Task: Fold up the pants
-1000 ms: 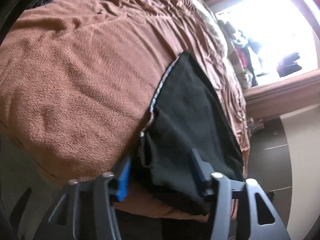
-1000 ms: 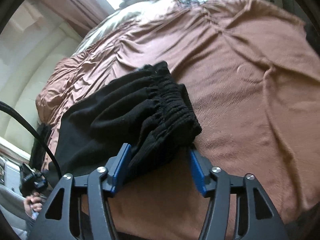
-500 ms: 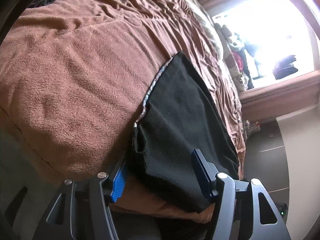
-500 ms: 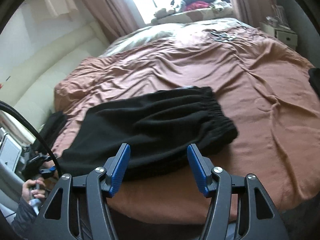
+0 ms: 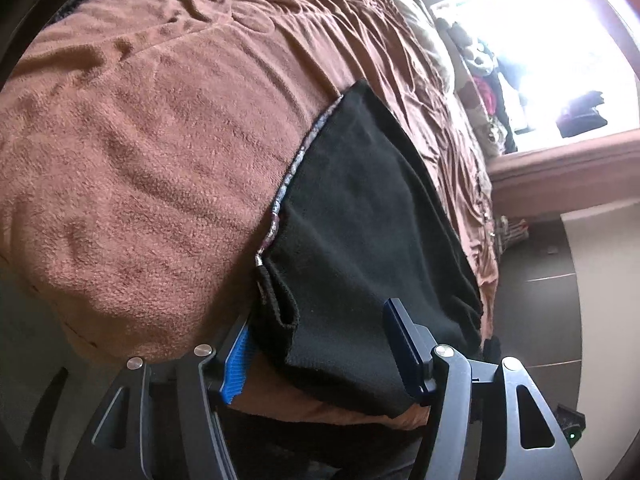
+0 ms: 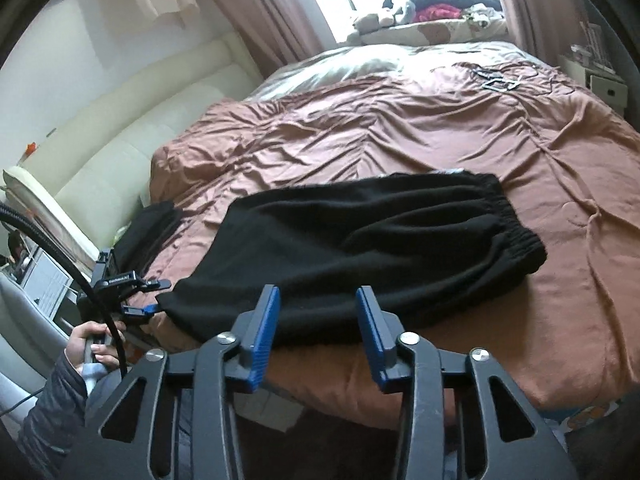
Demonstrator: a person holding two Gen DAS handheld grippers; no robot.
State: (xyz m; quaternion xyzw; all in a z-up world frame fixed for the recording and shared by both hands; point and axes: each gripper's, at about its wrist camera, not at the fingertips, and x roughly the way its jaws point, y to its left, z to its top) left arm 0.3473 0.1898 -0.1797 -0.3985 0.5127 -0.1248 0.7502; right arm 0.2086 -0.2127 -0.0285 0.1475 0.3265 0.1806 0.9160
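1. While the black pants point(image 6: 360, 240) are lying folded over on the brown bedspread point(image 6: 500, 152) near the bed's front edge, their long axis is running across the right wrist view, with the elastic waistband point(image 6: 516, 224) at the right end and the leg end at the left.
2. The right gripper point(image 6: 316, 332) is hovering over the front long edge, about midway along it; its jaws are closing with nothing between them, the cloth lying beyond the blue pads.
3. The left gripper point(image 5: 316, 344) is sitting at the leg end, its jaws standing at a middling width on either side of the hem corner point(image 5: 288, 312); whether the pads are pressing the cloth is not clear, and they appear apart from it.
4. The left hand point(image 6: 94, 344) is showing at the lower left of the right wrist view, gripping its handle beside that same corner.
5. Judging from this, the left gripper is nearer the leg end and the right is nearer the middle, so a fold bringing the leg end toward the waistband would be travelling along the long axis.
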